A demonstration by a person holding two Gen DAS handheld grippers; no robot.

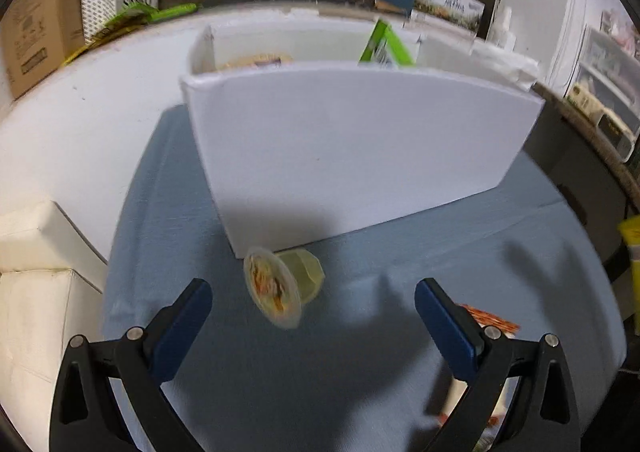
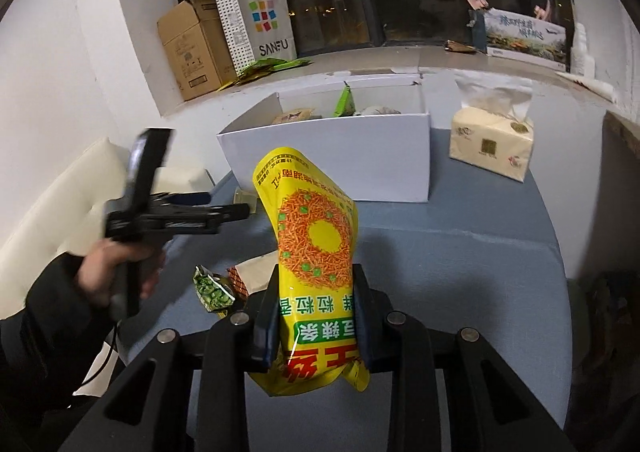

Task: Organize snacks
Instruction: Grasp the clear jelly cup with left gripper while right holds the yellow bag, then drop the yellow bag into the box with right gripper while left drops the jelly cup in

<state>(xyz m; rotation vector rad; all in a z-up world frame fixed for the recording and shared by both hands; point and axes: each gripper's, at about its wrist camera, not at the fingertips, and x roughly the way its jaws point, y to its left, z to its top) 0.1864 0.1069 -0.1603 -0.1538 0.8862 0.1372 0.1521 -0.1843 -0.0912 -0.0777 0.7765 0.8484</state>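
The right gripper (image 2: 316,316) is clamped on a yellow foil snack bag printed with an orange ring (image 2: 314,252), which is held upright at the lower centre of the right wrist view. The left gripper (image 1: 312,292) is seen with its blue-padded jaws spread wide and nothing between them; a small clear plastic cup tipped on its side (image 1: 280,286) lies on the blue-grey cloth (image 1: 360,372) just ahead. A white rectangular cardboard box (image 1: 352,148) stands behind the cup, at the centre of the frame, with a green packet (image 1: 382,46) leaning inside. A small green pea packet (image 2: 212,292) lies at the lower left of the right view, and a cream tissue pack (image 2: 490,140) is set to the right of the box.
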